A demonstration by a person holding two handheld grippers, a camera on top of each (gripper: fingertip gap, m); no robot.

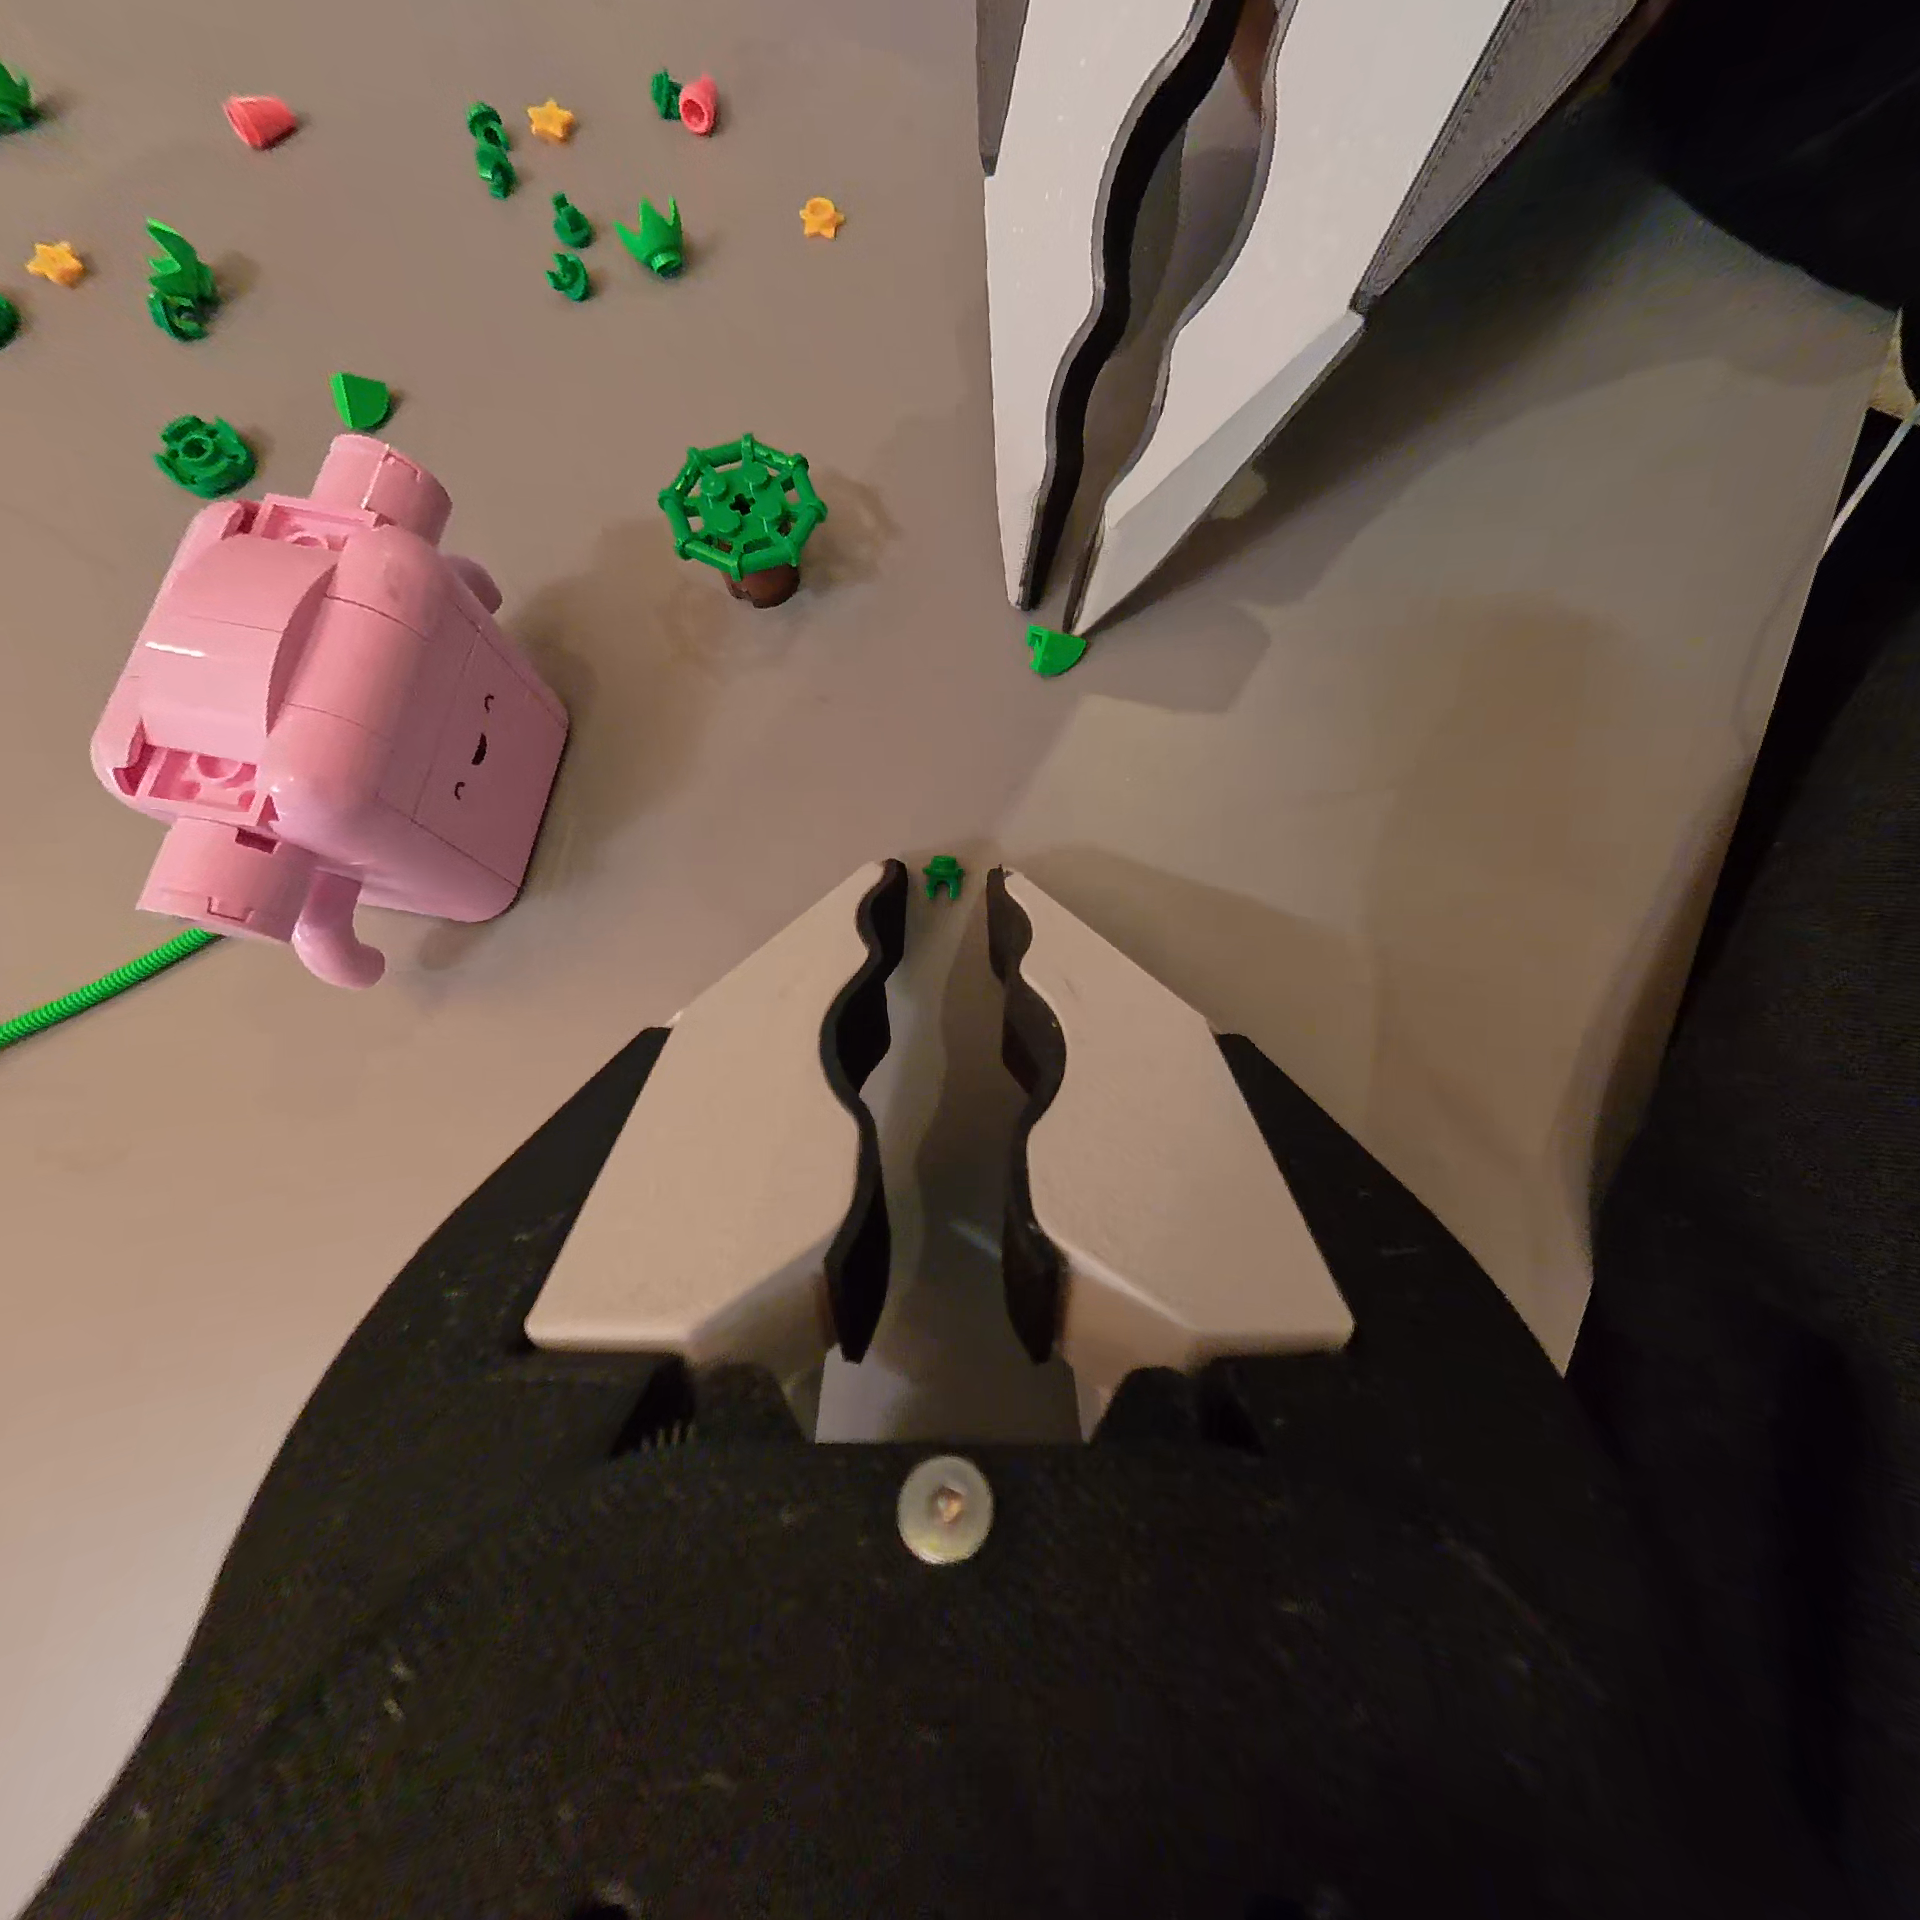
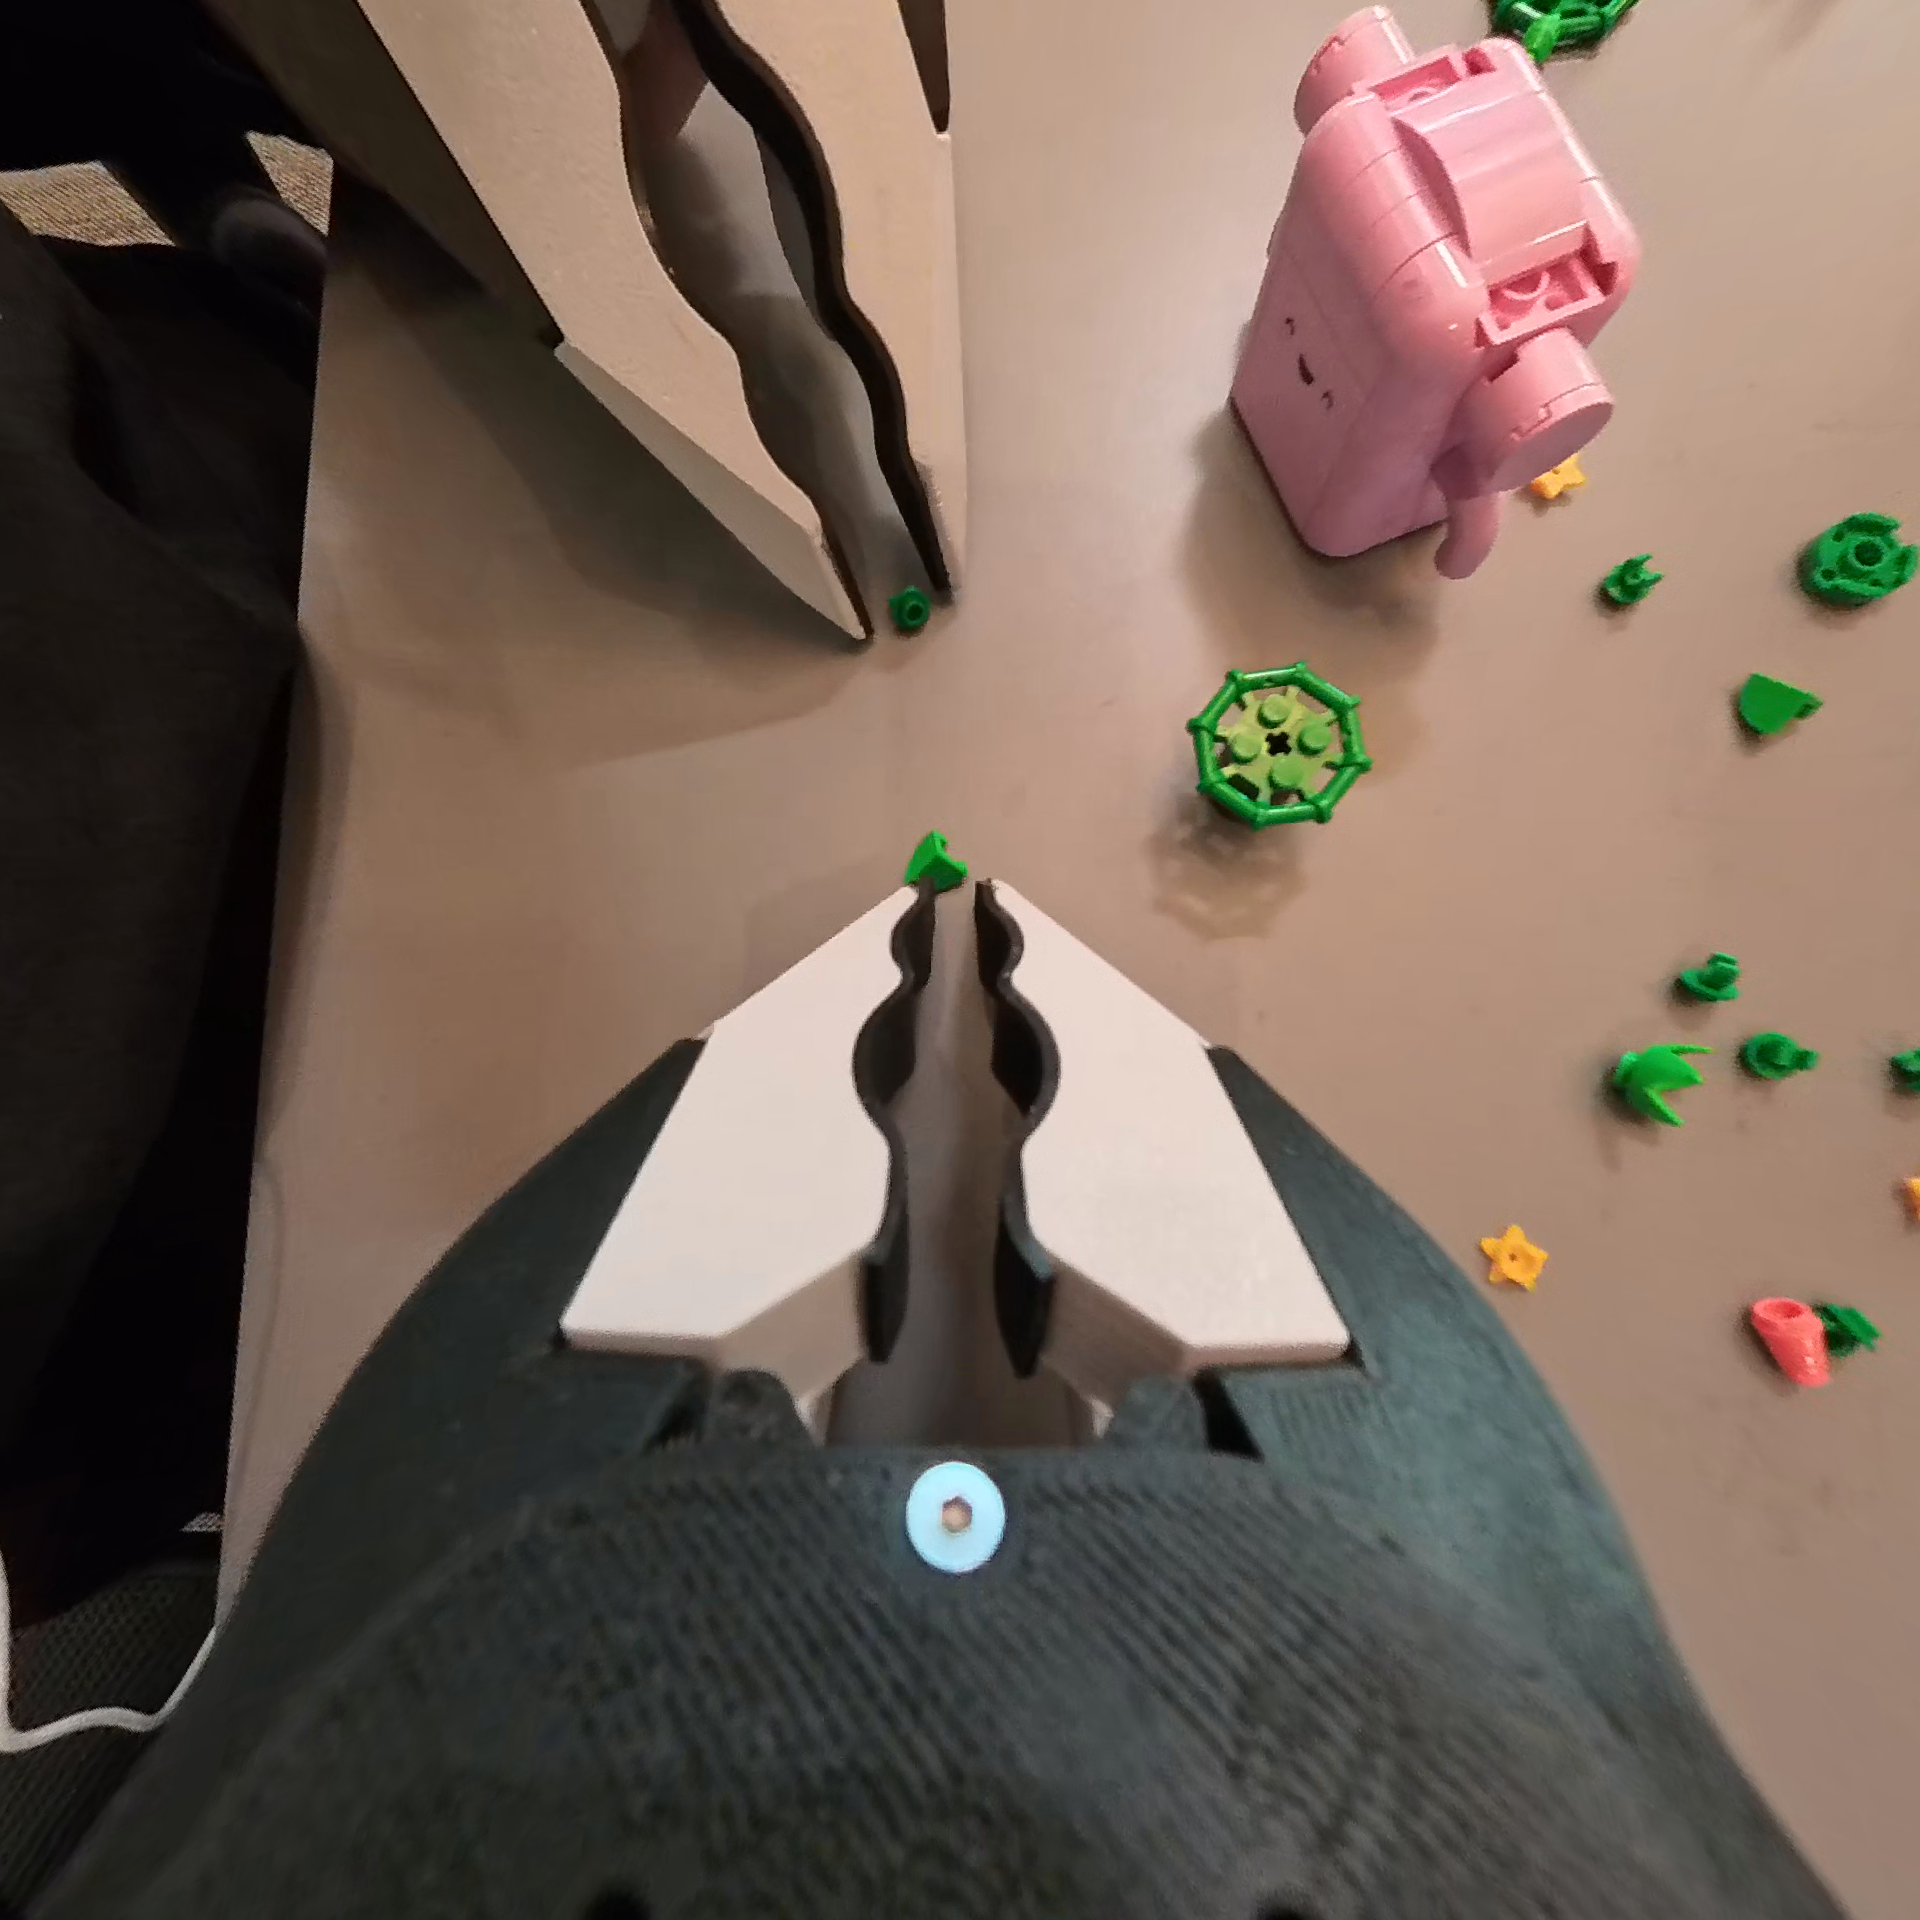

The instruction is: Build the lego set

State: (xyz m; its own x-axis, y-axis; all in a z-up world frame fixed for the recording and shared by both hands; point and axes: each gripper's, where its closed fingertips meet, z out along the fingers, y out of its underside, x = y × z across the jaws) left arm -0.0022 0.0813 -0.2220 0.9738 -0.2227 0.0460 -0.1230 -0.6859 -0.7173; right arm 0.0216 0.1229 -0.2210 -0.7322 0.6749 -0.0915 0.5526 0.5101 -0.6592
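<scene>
A small green stud piece (image 1: 942, 876) lies on the grey table between the tips of my left gripper (image 1: 943, 873), whose jaws stand narrowly apart, with a gap on each side of it. It also shows in the right wrist view (image 2: 909, 608). A green leaf piece (image 2: 933, 862) leans against the left fingertip of my right gripper (image 2: 951, 889), just beyond the tips. That gripper's jaws are a narrow slit apart and hold nothing between them. The right gripper (image 1: 1051, 615) points down at the leaf (image 1: 1055, 649). A green web wheel on a brown stem (image 1: 743, 511) stands nearby.
A pink built figure (image 1: 312, 707) lies on its side at the left, with a green cord (image 1: 94, 997) under it. Several loose green, yellow star and coral pieces are scattered beyond it (image 1: 566, 223). The table edge (image 1: 1704, 935) and dark cloth are at the right. My right fingertips sit around 6 cm from my left ones.
</scene>
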